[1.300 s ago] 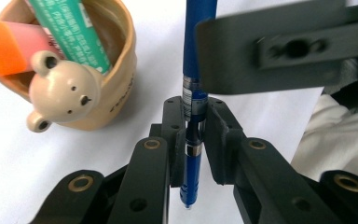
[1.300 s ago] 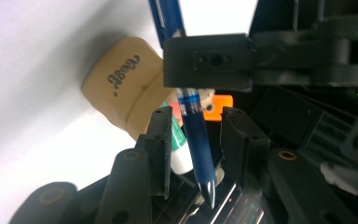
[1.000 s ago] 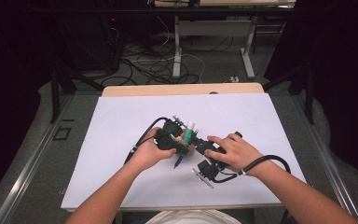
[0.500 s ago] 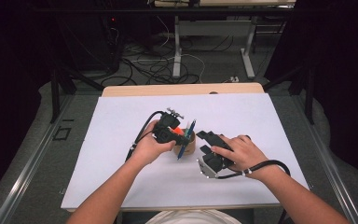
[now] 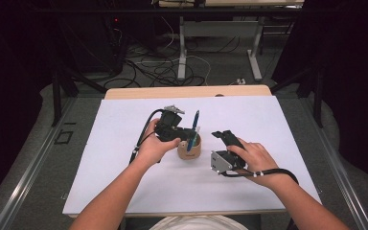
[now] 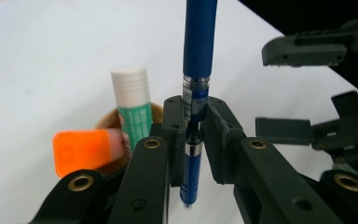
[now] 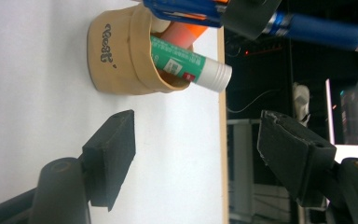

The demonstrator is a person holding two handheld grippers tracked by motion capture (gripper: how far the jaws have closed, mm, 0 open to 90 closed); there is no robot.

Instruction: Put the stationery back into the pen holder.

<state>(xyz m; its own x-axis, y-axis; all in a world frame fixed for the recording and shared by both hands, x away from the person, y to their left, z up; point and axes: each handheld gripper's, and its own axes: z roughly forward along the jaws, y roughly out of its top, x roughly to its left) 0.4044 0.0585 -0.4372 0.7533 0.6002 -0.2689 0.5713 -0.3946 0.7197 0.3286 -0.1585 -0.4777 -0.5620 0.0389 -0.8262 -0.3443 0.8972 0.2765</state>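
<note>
The left gripper [image 6: 193, 135] clamps its fingers on the slim blue plastic pen [image 6: 196, 70], upright over the tan wooden cup [image 5: 190, 148] on the counter for dropping in, while the right gripper [image 5: 226, 139], fingers just opening and empty, waits beside.

The white-covered desk [image 5: 124, 182] lies bare on all sides of the small tan wooden cup [image 5: 190, 149]. Above the cup's mouth the way is blocked by the blue pen [image 5: 194, 123], upright in the left tongs [image 6: 192, 135], beside a green-and-white glue stick [image 6: 133, 105] and an orange marker [image 6: 81, 150].
</note>
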